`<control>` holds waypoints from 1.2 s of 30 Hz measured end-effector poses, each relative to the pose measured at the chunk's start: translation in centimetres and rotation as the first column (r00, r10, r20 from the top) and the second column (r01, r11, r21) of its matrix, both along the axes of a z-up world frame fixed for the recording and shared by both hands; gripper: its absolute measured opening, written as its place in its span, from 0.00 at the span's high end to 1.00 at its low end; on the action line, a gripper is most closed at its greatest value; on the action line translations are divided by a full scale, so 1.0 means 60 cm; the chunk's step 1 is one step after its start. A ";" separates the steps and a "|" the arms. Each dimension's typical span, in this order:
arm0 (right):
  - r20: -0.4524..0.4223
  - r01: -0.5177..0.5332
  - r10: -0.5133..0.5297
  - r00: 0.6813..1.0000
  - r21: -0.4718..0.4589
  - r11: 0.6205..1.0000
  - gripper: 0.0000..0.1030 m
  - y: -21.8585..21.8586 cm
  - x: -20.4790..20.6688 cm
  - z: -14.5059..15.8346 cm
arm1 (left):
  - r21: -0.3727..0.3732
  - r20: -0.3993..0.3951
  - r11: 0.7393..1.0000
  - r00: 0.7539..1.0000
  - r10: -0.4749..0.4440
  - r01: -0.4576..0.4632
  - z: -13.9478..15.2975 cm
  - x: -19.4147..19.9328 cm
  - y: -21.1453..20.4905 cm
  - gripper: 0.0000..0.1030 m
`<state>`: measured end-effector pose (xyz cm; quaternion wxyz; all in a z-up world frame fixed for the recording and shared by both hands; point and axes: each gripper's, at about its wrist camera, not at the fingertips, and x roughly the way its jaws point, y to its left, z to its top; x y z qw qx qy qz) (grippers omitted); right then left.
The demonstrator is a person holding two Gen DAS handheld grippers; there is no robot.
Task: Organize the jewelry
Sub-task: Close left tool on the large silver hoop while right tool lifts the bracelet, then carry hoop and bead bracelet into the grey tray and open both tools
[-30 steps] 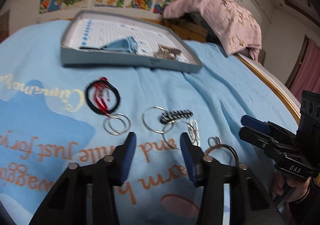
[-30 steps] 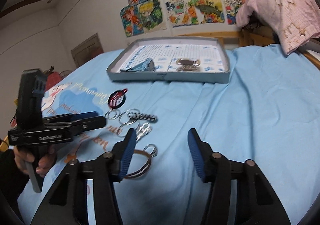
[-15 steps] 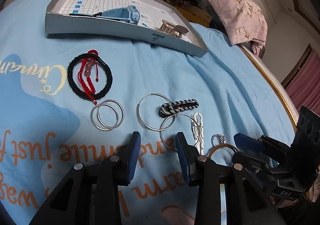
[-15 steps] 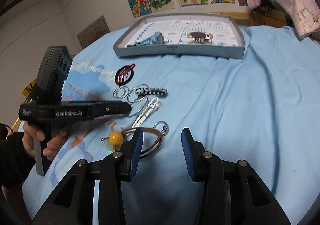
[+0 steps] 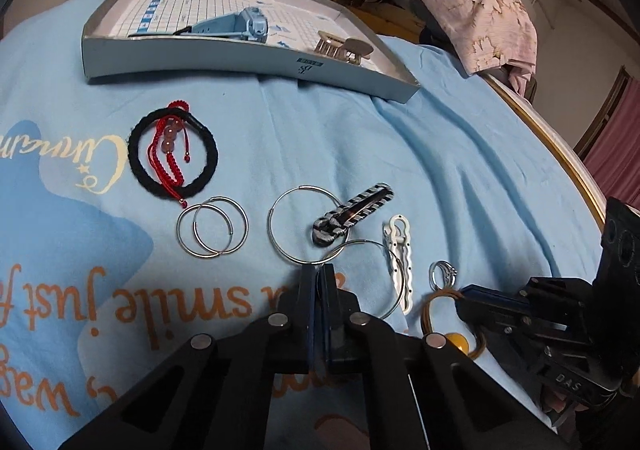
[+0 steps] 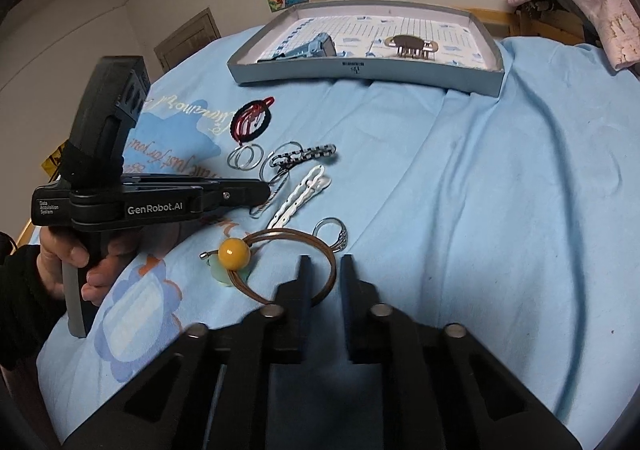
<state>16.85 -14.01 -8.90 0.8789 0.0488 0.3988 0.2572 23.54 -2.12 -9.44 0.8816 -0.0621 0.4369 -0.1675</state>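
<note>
Jewelry lies on a blue bedsheet. My left gripper (image 5: pixel 319 270) is shut at the rims of two large silver hoops (image 5: pixel 304 226); whether it grips one is unclear. It also shows in the right wrist view (image 6: pixel 264 189). My right gripper (image 6: pixel 324 264) has a narrow gap around the brown bangle (image 6: pixel 304 240) with a yellow bead (image 6: pixel 234 248); it shows in the left view (image 5: pixel 464 296). Nearby lie a striped clip (image 5: pixel 352 213), a white clip (image 5: pixel 400 254), a silver ring (image 5: pixel 442 274), two small hoops (image 5: pixel 212 226) and a black hair tie with a red bracelet (image 5: pixel 172 157).
A grey tray (image 5: pixel 248 61) stands at the back with a blue watch (image 5: pixel 236 27) and a claw clip (image 5: pixel 344 47) in it. A pink cloth (image 5: pixel 460 1) lies at the back right. The bed's wooden edge (image 5: pixel 560 153) runs along the right.
Both grippers have come down and forward to the jewelry. The left jaws have shut at the large hoops. The right jaws have narrowed around the brown bangle.
</note>
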 end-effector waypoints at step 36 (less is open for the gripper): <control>0.345 0.124 -0.178 0.922 0.171 0.977 0.98 -0.032 0.163 0.186 | -0.020 0.338 0.979 0.921 0.196 -0.201 0.212 0.070 0.067 0.97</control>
